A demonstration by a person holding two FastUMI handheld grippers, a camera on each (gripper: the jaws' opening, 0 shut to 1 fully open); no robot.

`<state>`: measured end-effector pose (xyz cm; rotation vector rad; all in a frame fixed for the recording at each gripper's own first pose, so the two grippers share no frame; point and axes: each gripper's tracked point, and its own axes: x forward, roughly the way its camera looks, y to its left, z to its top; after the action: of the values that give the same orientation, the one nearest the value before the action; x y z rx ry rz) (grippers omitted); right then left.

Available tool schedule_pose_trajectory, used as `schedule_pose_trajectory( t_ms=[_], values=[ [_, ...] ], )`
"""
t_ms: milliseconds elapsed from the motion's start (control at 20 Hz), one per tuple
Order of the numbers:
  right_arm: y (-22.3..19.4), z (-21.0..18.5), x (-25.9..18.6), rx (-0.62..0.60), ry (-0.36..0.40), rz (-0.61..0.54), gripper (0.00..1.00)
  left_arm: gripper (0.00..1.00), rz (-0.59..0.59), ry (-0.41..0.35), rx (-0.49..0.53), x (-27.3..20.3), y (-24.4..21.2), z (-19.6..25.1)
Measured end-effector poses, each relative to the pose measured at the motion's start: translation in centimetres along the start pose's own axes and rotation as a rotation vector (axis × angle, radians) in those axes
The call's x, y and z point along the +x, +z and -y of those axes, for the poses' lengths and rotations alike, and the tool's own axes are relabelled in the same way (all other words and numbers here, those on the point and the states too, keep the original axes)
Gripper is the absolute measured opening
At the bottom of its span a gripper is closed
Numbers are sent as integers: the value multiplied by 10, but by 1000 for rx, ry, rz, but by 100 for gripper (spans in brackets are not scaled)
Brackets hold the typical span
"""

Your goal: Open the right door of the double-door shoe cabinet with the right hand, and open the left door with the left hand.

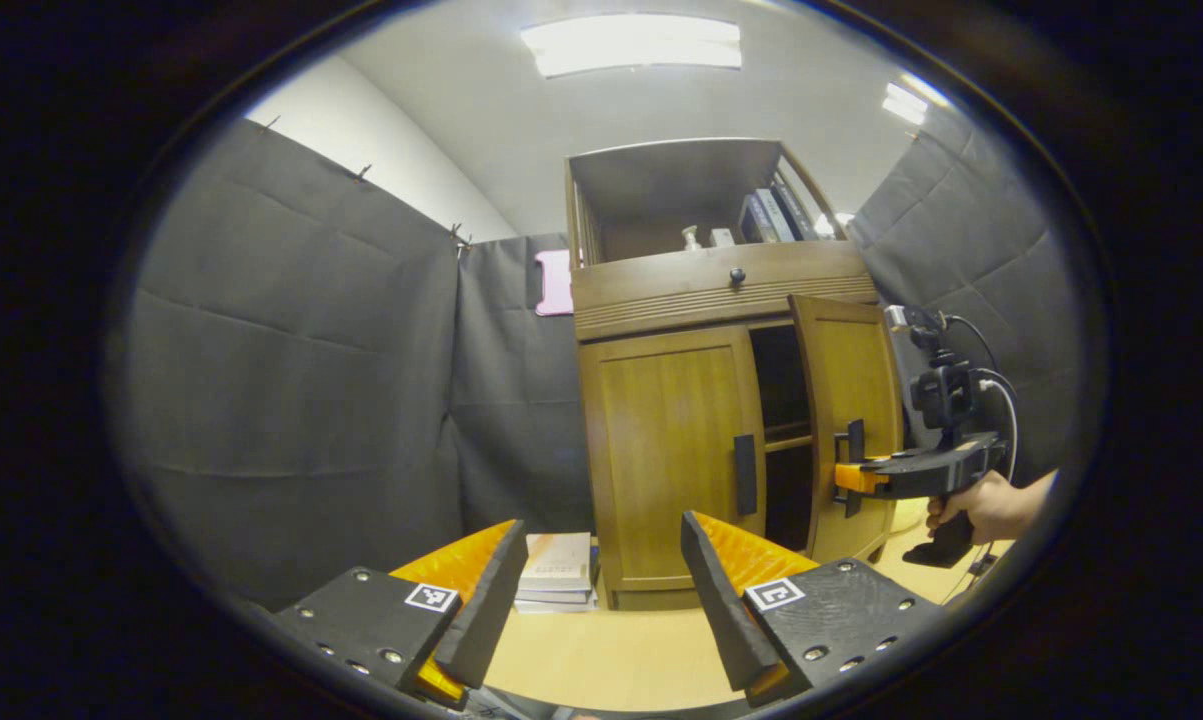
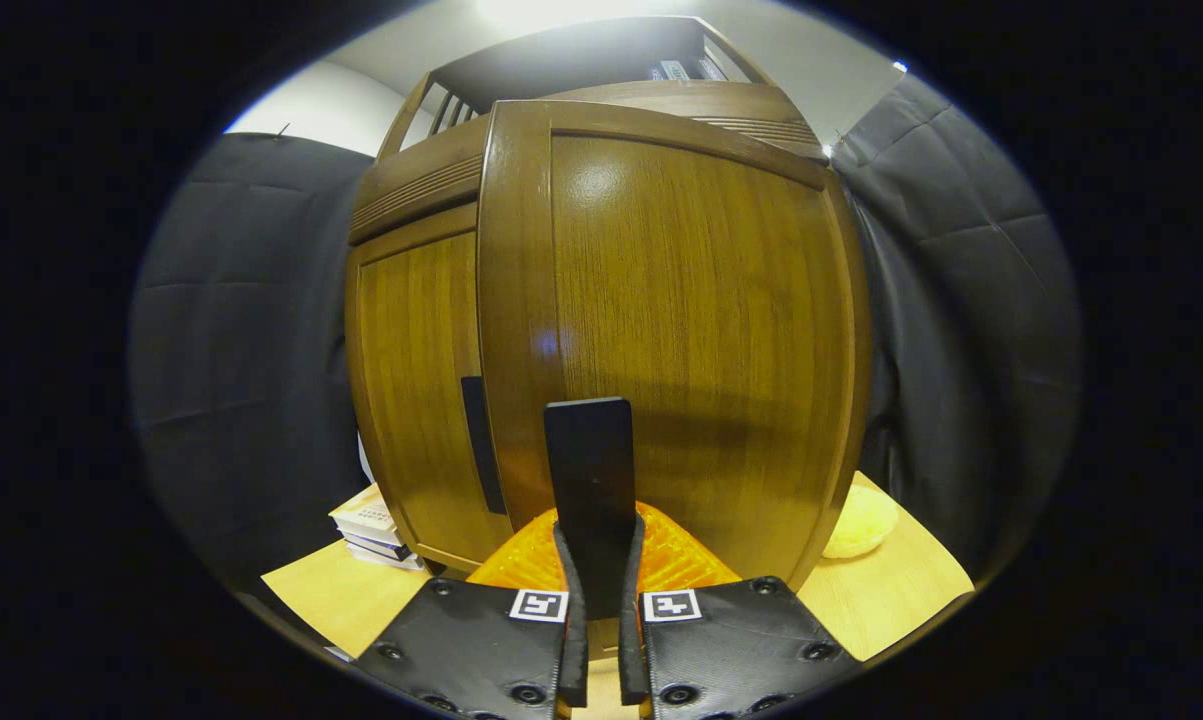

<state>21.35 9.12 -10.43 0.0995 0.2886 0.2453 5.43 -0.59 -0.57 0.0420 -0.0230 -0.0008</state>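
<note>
In the right gripper view the right tongs [image 2: 601,560] are closed tight on the dark handle [image 2: 589,480] of the right door [image 2: 691,330], one finger pressing each side of it, and the handle stands upright straight ahead of them. That door is swung part way out from the shoe cabinet [image 2: 411,200] and sits close in front of the tongs. To the left of it and a little farther back is the left door [image 2: 421,380], flat against the cabinet, with its own dark handle [image 2: 481,440] near its inner edge. Low to the left of the tongs a stack of books [image 2: 376,530] lies on the desk [image 2: 321,590], and low to the right a pale yellow soft thing [image 2: 861,522] lies beside the cabinet. In the left gripper view the left tongs [image 1: 601,580] are spread wide apart with nothing between them, above the desk and well back from the cabinet. Straight ahead and beyond them is the shut left door [image 1: 671,440]; to the right of it the right door [image 1: 846,400] stands ajar with a dark gap between the two, and a hand [image 1: 986,505] holds the right tongs [image 1: 846,477] at that door's handle. Higher and farther off are a drawer with a round knob [image 1: 736,275] and an open shelf with books [image 1: 771,215]
</note>
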Motion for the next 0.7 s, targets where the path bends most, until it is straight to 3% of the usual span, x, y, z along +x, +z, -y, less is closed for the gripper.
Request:
schedule_pose_trajectory(
  t_ms=[200,700],
  values=[
    [1,10,-21,-1,7,-3,13,89,7,-41,-4,-3,0,6],
    [-4,48,-71,18,-21,-7,10,89,21,-150,-7,-3,2,21]
  ],
)
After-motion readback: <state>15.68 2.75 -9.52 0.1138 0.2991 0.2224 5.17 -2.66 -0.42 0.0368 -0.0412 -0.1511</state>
